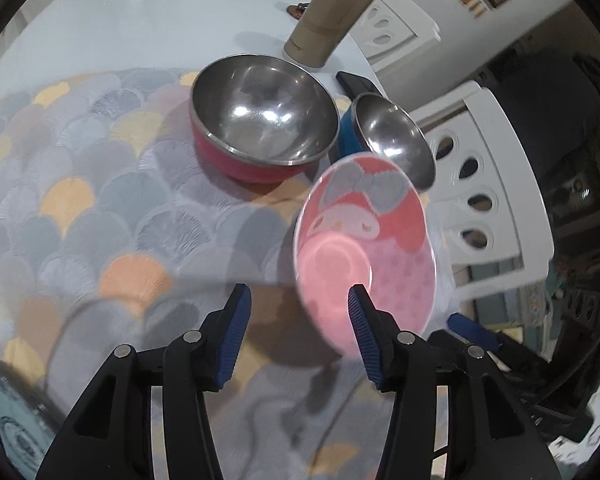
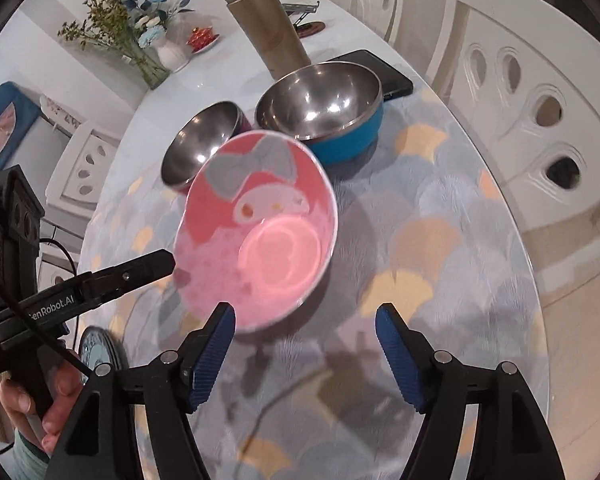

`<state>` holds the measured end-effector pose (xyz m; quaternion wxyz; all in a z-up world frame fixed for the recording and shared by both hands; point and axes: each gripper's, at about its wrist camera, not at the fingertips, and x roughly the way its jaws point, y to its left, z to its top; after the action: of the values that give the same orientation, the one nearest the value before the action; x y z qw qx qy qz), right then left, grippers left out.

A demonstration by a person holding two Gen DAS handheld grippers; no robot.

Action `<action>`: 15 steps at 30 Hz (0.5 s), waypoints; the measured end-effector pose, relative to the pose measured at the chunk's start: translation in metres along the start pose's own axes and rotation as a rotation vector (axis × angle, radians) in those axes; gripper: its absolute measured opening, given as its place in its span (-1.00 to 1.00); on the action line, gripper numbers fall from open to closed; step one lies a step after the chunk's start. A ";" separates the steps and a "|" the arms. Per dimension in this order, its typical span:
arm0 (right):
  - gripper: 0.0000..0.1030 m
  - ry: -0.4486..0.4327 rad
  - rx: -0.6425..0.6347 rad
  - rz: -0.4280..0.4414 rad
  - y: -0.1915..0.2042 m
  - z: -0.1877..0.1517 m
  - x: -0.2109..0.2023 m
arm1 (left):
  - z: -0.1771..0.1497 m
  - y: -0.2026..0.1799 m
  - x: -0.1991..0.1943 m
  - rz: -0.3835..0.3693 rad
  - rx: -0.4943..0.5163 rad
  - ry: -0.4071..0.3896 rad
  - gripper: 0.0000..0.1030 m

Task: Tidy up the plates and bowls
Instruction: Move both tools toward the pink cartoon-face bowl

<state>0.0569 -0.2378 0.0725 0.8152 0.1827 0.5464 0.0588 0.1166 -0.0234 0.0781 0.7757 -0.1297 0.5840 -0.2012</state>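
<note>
A pink bowl with a cartoon face inside tilts, blurred, over the patterned mat. My left gripper is open; only mat shows between its pads, and the right-hand finger overlaps the bowl's near rim. In the right wrist view one left finger reaches the pink bowl at its left rim. My right gripper is open just below the bowl, its left pad close to the rim. Behind stand a red-sided steel bowl and a blue-sided steel bowl. A teal plate lies at the near left.
A tall tan flask and a dark phone sit behind the bowls on the white table. White chairs ring the table's right edge. A vase of flowers stands far left. A hand holds the left gripper.
</note>
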 end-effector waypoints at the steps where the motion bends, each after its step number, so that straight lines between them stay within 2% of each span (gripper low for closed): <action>1: 0.37 -0.001 -0.003 -0.004 -0.001 0.004 0.004 | 0.004 -0.002 0.003 0.003 -0.004 -0.006 -0.07; 4: 0.36 0.003 -0.021 -0.030 -0.002 0.016 0.018 | 0.013 -0.011 0.012 0.036 0.040 -0.015 -0.11; 7: 0.23 0.027 -0.030 -0.031 -0.006 0.024 0.032 | 0.018 -0.017 0.022 0.068 0.083 -0.005 -0.15; 13: -0.03 0.069 -0.039 -0.029 -0.012 0.037 0.059 | 0.021 -0.013 0.040 0.074 0.091 0.035 -0.33; 15: -0.06 0.076 -0.040 -0.037 -0.013 0.040 0.064 | 0.020 -0.011 0.045 0.063 0.092 0.056 -0.40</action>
<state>0.1175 -0.2400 0.0261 0.7982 0.1540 0.5791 0.0615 0.1451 -0.0550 0.0503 0.7701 -0.0696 0.5994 -0.2069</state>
